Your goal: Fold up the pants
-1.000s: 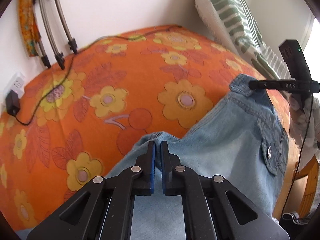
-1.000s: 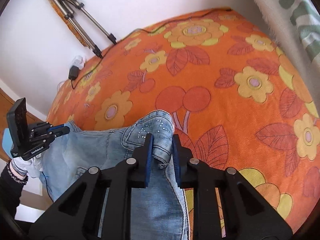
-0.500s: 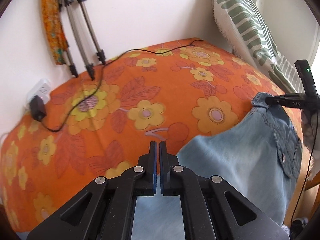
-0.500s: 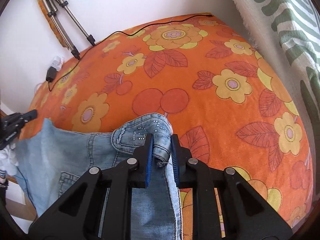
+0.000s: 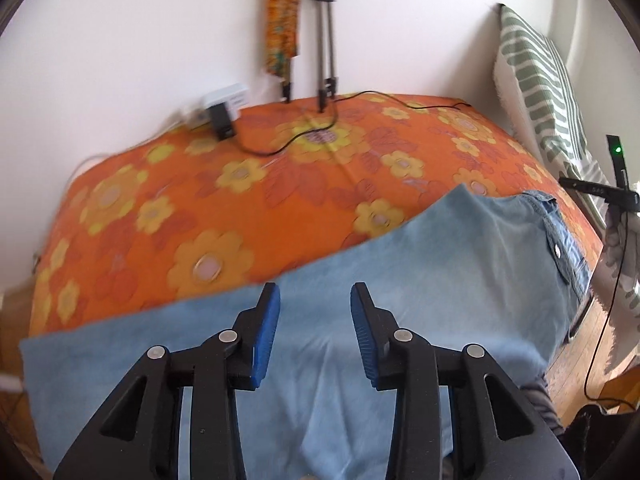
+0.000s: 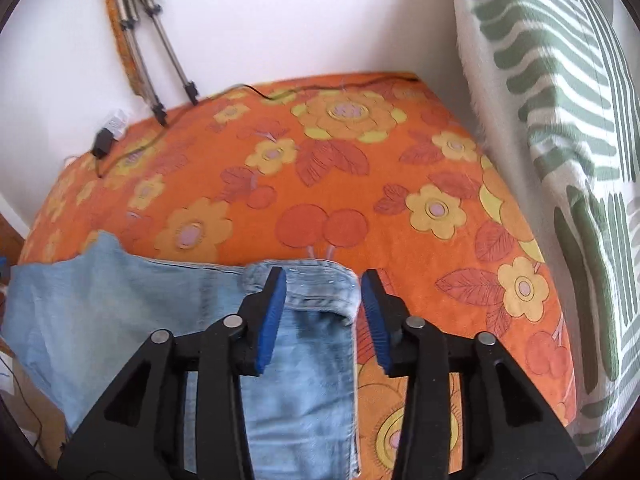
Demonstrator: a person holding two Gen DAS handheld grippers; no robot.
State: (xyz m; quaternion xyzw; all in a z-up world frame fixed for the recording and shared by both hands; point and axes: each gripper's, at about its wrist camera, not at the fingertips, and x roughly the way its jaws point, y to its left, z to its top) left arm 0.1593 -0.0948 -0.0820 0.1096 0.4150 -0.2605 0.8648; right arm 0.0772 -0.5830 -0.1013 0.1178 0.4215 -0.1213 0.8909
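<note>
Both my grippers, left (image 5: 315, 330) and right (image 6: 323, 316), have just been opening; nothing is gripped, though the waistband (image 6: 310, 288) lies slack between the right jaws. The pants (image 5: 400, 300) fill each frame's lower half, spread over the orange bedspread (image 6: 360, 184). Denim feels soft, limp, fairly heavy, so I'd pinch hems or waistband. A cable (image 5: 280, 148), charger (image 5: 222, 122) and tripod legs (image 6: 168, 76) sit upper left, a striped cushion (image 6: 560, 100) right; nothing obstructs.
</note>
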